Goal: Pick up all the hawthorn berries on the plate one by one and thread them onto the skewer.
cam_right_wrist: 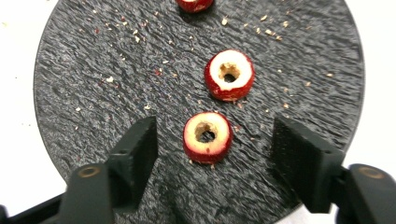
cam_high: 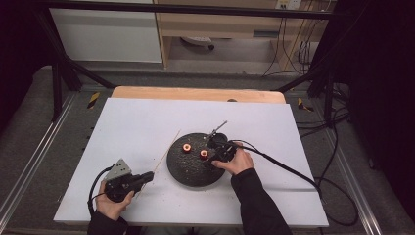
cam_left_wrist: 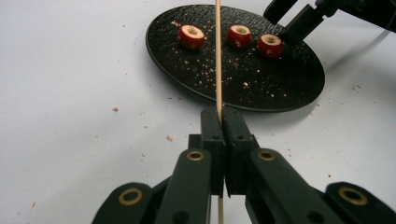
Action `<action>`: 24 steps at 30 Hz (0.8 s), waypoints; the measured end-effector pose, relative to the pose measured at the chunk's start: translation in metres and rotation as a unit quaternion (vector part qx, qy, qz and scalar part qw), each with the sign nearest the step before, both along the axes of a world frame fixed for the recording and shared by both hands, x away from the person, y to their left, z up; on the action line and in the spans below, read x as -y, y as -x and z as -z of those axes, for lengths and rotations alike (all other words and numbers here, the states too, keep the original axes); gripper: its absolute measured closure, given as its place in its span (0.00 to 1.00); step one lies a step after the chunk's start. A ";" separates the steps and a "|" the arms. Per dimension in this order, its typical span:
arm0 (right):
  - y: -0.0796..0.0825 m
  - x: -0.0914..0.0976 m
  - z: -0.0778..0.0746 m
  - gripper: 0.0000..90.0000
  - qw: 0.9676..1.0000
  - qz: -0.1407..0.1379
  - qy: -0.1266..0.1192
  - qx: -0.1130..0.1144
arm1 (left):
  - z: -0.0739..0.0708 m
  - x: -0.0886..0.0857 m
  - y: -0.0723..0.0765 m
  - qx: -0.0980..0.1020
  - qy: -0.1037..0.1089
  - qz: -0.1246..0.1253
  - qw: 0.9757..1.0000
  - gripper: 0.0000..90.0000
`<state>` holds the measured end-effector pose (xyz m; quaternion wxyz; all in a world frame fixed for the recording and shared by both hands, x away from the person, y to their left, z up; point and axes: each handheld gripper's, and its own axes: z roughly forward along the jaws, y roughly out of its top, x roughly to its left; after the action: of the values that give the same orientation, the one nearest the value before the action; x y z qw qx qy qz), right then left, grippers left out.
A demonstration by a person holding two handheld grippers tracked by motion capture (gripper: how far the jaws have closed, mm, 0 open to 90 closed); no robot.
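A round black plate [cam_high: 193, 172] lies mid-table with three red cored fruits on it. In the right gripper view the nearest fruit [cam_right_wrist: 207, 136] sits between the jaws of my right gripper [cam_right_wrist: 212, 144], which is open; the pads stand clear of it on both sides. A second fruit [cam_right_wrist: 229, 74] lies just beyond, and a third [cam_right_wrist: 194, 3] at the top edge. My left gripper [cam_left_wrist: 223, 116] is shut on a thin wooden skewer [cam_left_wrist: 217, 56] that points toward the plate [cam_left_wrist: 261, 88]. From above, my left gripper [cam_high: 147, 177] rests left of the plate and the right gripper [cam_high: 215, 152] over its right part.
Crumbs are scattered over the plate and the white table top [cam_high: 137, 122]. Black cables [cam_high: 293, 171] trail off to the right from the right gripper. A wooden strip [cam_high: 195, 93] runs along the table's far edge.
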<state>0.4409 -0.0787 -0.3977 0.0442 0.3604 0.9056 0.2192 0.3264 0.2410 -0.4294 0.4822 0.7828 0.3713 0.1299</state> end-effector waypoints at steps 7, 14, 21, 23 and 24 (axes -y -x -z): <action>-0.008 -0.004 0.007 0.54 1.000 0.005 0.012 -0.028 | 0.000 0.000 0.000 0.000 0.000 0.001 1.000 0.98; -0.013 -0.005 0.011 0.64 0.998 0.007 0.014 -0.057 | 0.001 0.000 -0.001 -0.002 -0.002 0.001 1.000 0.98; -0.014 -0.006 0.013 0.67 0.997 0.010 0.011 -0.069 | 0.001 0.000 -0.001 -0.001 -0.002 0.001 1.000 0.98; -0.014 -0.007 0.013 0.67 0.997 0.014 0.011 -0.072 | 0.001 0.001 0.000 0.000 -0.002 0.001 1.000 0.98; -0.013 -0.006 0.011 0.67 0.997 0.018 0.003 -0.072 | 0.001 0.000 0.000 0.000 -0.002 0.001 1.000 0.98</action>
<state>0.4538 -0.0728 -0.4086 -0.0158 0.3914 0.9005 0.1889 0.3267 0.2406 -0.4301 0.4810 0.7838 0.3704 0.1305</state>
